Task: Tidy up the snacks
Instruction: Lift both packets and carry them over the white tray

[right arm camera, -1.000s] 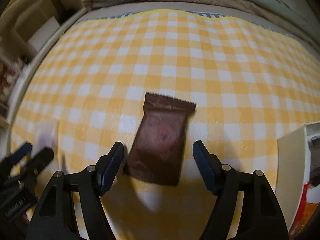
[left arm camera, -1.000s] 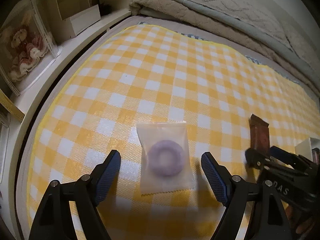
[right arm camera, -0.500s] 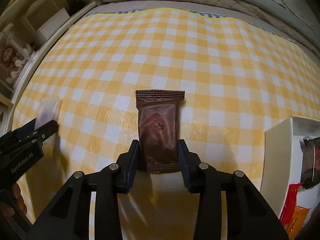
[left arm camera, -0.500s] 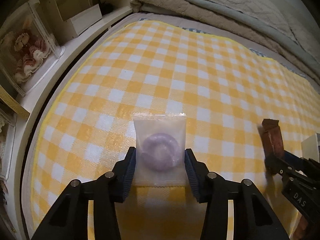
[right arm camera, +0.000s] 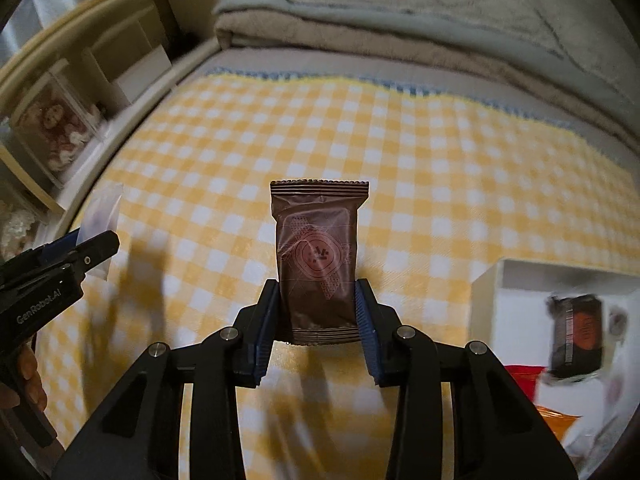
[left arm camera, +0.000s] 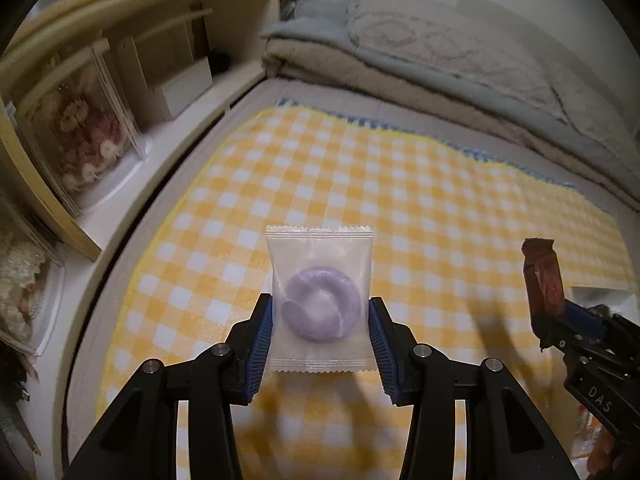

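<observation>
A clear packet with a purple ring snack [left arm camera: 319,300] hangs above the yellow checked cloth [left arm camera: 400,200], with my left gripper [left arm camera: 320,312] shut on its sides. My right gripper [right arm camera: 316,300] is shut on a brown snack packet [right arm camera: 318,256], also lifted off the cloth. In the left wrist view the right gripper [left arm camera: 560,320] and its brown packet [left arm camera: 542,276] show at the right edge. The right wrist view catches the left gripper [right arm camera: 86,248] and its clear packet [right arm camera: 100,216] at the left.
A white box [right arm camera: 560,280] at the right holds a dark packet [right arm camera: 576,332] and red and orange packets [right arm camera: 528,384]. Folded blankets [left arm camera: 440,60] lie behind the cloth. Shelves with a framed picture [left arm camera: 80,132] line the left side.
Both grippers closed on their packets, the left on the purple ring packet and the right on the brown one, and then lifted them off the cloth.
</observation>
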`<state>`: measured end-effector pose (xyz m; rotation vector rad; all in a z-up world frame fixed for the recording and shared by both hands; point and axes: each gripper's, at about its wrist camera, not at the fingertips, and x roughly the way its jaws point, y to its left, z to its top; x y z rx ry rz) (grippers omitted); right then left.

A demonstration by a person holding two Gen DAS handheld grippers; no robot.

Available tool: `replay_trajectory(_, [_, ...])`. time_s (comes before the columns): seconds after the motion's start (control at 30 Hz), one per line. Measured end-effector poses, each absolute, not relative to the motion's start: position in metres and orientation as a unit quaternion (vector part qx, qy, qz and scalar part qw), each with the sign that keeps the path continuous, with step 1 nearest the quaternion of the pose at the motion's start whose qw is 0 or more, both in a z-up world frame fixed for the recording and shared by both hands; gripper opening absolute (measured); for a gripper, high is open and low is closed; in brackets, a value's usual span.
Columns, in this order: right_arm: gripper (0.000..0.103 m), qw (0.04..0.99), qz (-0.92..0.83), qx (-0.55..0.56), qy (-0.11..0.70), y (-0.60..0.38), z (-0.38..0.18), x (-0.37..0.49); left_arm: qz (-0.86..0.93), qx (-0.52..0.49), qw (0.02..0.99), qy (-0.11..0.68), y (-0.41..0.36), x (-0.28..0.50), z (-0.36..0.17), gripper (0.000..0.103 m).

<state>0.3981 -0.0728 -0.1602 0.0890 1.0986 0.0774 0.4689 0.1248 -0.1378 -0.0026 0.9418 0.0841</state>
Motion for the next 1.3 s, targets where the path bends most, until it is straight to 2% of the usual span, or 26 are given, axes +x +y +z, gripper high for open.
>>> replay_trajectory(0.43, [0.038,0.880,0.033,0.021,0.474,-0.119,-0.065,0.334,-0.015,0.015,0.913,0.408,0.049,0.374,-0.046,0.045])
replay_trajectory(0.73, [0.038,0.894,0.015,0.038,0.446,-0.175,-0.018,0.273,-0.057,0.016,0.922,0.383,-0.011,0.306,-0.004,0.045])
replay_trajectory(1.03, [0.038,0.902,-0.014,0.058,0.427,-0.233,0.001,0.223,-0.100,0.022,0.923,0.372,-0.072,0.259,0.010,0.045])
replay_trajectory(1.3, [0.038,0.903,-0.044,0.081,0.419,-0.286,-0.006,0.197,-0.149,0.032,0.909,0.387,-0.131,0.256,-0.008,0.045])
